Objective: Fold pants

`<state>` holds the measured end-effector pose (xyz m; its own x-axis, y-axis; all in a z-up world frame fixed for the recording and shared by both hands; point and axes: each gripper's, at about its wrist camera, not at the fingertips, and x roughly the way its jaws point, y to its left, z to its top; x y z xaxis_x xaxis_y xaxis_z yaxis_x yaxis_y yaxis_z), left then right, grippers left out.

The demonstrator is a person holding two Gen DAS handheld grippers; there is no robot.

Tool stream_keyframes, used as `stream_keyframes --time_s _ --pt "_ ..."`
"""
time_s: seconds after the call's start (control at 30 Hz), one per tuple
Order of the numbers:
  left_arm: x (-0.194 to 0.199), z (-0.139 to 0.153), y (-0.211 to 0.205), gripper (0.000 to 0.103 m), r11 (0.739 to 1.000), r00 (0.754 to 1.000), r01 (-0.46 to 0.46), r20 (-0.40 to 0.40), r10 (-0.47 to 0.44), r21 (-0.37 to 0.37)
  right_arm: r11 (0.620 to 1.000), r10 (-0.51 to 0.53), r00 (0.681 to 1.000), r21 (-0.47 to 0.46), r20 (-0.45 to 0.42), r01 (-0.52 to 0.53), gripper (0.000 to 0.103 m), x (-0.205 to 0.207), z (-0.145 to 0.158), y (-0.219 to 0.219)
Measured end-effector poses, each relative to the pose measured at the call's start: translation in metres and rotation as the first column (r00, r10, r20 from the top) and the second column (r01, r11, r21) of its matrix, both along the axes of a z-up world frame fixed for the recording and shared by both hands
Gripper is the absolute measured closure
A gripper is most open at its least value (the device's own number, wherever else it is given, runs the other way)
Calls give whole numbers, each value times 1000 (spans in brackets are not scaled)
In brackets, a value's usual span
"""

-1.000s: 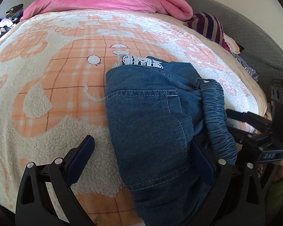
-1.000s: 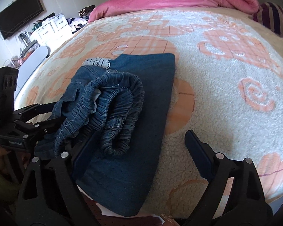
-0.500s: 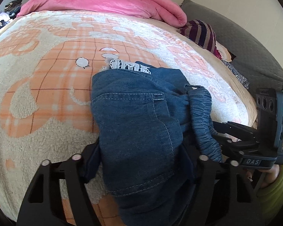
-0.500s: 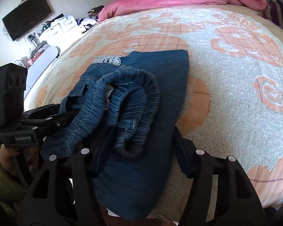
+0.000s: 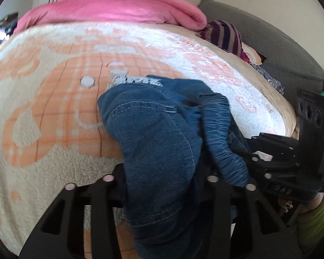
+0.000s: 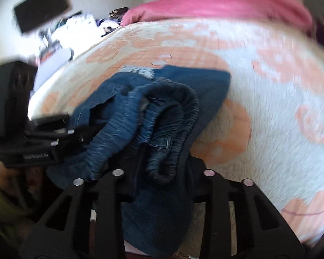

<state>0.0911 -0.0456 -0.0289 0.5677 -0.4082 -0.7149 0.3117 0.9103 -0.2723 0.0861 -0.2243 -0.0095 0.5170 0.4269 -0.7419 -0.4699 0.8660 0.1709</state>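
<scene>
The denim pants (image 5: 157, 142) lie near the front edge of the bed, on the peach-and-cream fleece blanket (image 5: 54, 112), already doubled over with the elastic waistband (image 6: 170, 129) bunched on top; by my reckoning a fold or two is done and the last one remains; the left gripper (image 5: 159, 179) is clenched on the near hem, the right gripper (image 6: 164, 174) likewise clamped on denim beside the waistband; a pink duvet (image 5: 110, 10) sits at the far end, well apart; a striped cushion (image 5: 224, 34) too; nothing blocks the way.
</scene>
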Motion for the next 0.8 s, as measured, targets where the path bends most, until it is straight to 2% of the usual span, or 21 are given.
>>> stream_keyframes --time_s 0.1,0.3,0.53,0.8 --pt "-1 8 2 65 1000 1000 -1 15 1 -12 1000 -2 999 -5 41 2 82 -4 7 2" --pt "5 30 10 65 1000 998 -21 64 22 -19 999 13 995 44 95 -17 83 8 32 3" --pt "32 54 20 65 999 993 -49 112 48 5 999 47 982 16 184 -50 83 32 56 20" --pt "61 56 26 65 996 989 -82 124 78 31 998 61 975 -25 216 -57 83 59 60 40"
